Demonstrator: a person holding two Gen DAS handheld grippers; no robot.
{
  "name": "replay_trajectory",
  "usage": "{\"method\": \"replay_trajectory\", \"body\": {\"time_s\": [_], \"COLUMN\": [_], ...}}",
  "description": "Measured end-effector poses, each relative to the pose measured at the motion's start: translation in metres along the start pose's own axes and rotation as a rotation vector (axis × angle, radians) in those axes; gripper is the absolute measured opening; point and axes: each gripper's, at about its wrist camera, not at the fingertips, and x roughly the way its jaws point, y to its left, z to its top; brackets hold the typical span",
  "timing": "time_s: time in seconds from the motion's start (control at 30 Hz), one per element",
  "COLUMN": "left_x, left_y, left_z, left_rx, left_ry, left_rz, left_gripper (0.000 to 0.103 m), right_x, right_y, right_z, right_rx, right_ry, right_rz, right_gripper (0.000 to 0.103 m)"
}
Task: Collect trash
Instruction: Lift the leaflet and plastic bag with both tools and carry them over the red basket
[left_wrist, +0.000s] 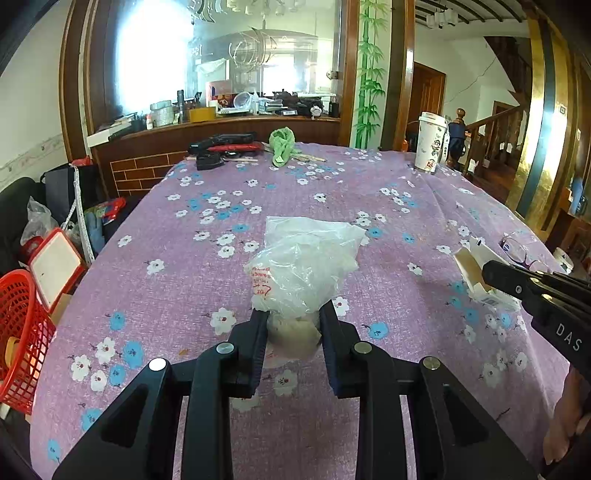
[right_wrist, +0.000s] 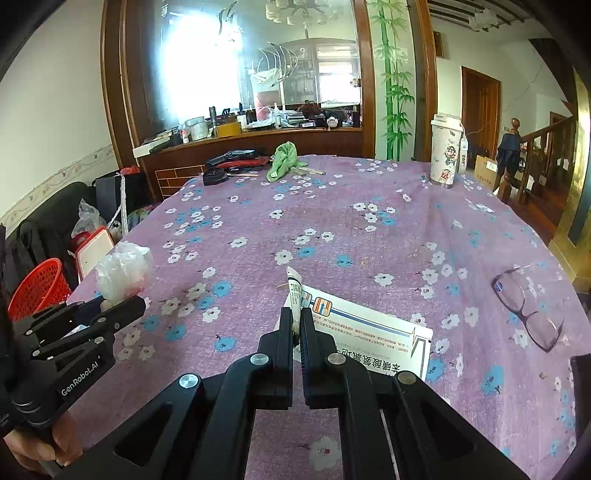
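My left gripper is shut on a crumpled clear plastic bag with red writing and a pale lump inside, held just above the purple flowered tablecloth. From the right wrist view the same bag shows at the left, in the left gripper. My right gripper is shut on the edge of a flattened white medicine box with blue and orange print. That box and the right gripper appear at the right edge of the left wrist view.
A red mesh basket stands off the table's left edge, beside a red-rimmed lid. Eyeglasses lie on the cloth at the right. A tall printed cup, a green cloth and black items sit along the far edge.
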Motion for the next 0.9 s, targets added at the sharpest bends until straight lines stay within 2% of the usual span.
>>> {"method": "replay_trajectory", "body": {"time_s": [0.9], "left_x": [-0.023], "left_y": [0.007], "left_z": [-0.011], "left_rx": [0.001], "left_ry": [-0.013], "left_rz": [-0.009], "left_gripper": [0.026], "right_x": [-0.015], "right_y": [0.027], "right_z": [-0.009], "right_rx": [-0.048], "right_ry": [0.001], "right_rz": [-0.001], "right_gripper": [0.004]}}
